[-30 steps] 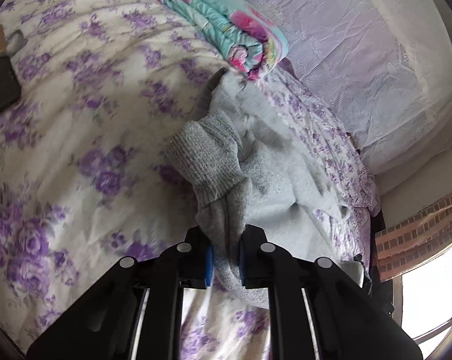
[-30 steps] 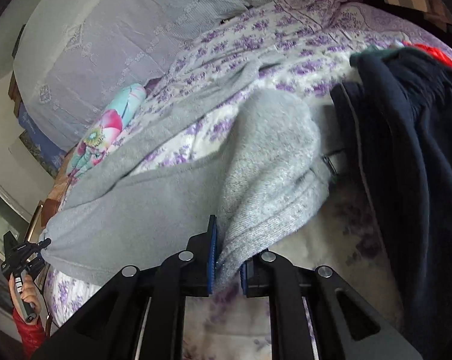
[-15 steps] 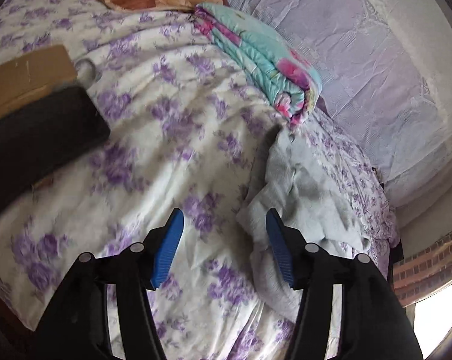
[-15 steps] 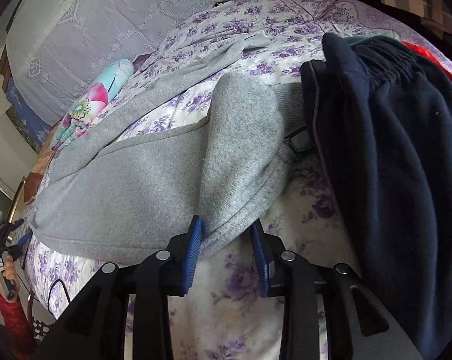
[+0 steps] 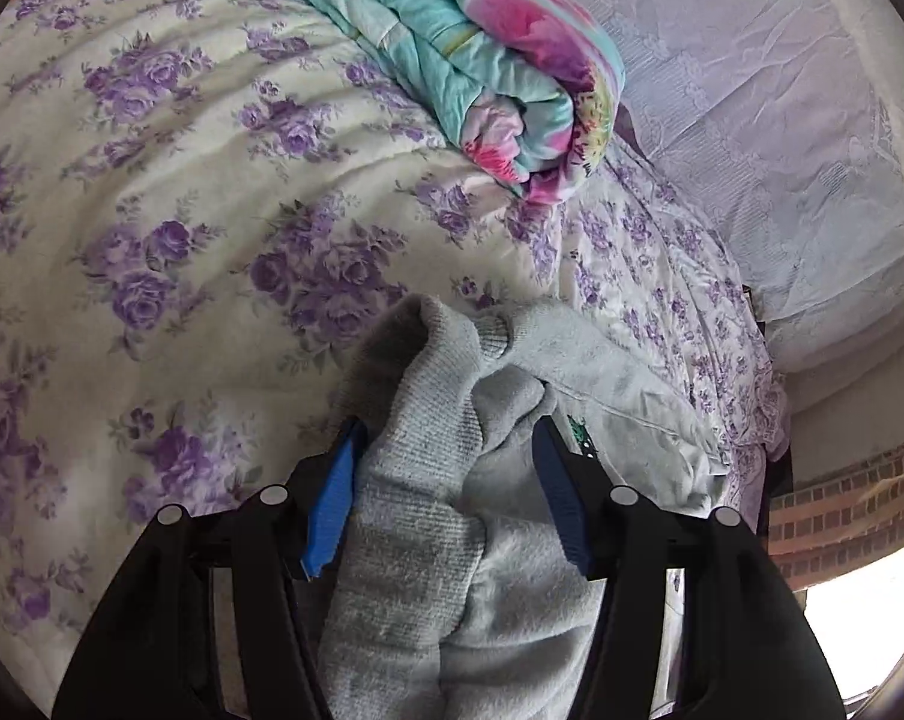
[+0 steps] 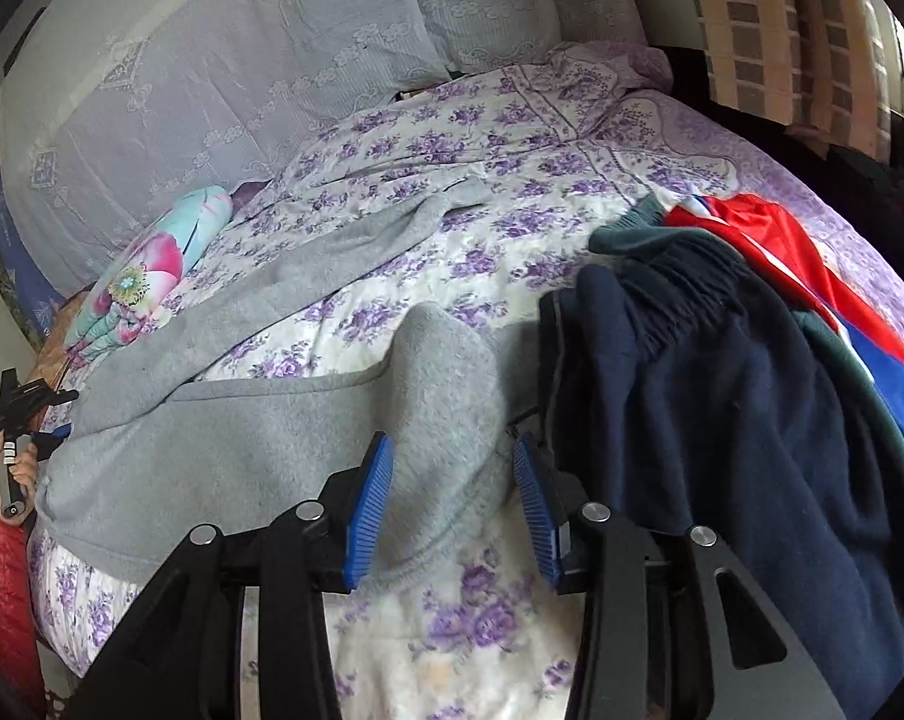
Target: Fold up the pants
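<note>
Grey knit pants (image 6: 260,444) lie spread on the flowered bed sheet (image 6: 470,264), one leg stretched toward the pillows. My right gripper (image 6: 452,492) is open, its blue pads on either side of a raised fold of the grey fabric. In the left wrist view the bunched ribbed end of the pants (image 5: 428,468) lies between the open blue pads of my left gripper (image 5: 446,468). The left gripper also shows at the far left edge of the right wrist view (image 6: 14,414).
A rolled teal and pink quilt (image 5: 482,60) lies by the lace-covered headboard (image 5: 782,120). A pile of dark navy (image 6: 722,408), green and red clothes (image 6: 770,246) sits right of my right gripper.
Both grippers were shut on the grey pants a second ago and have opened. The left gripper drew away and has come back over the bunched end.
</note>
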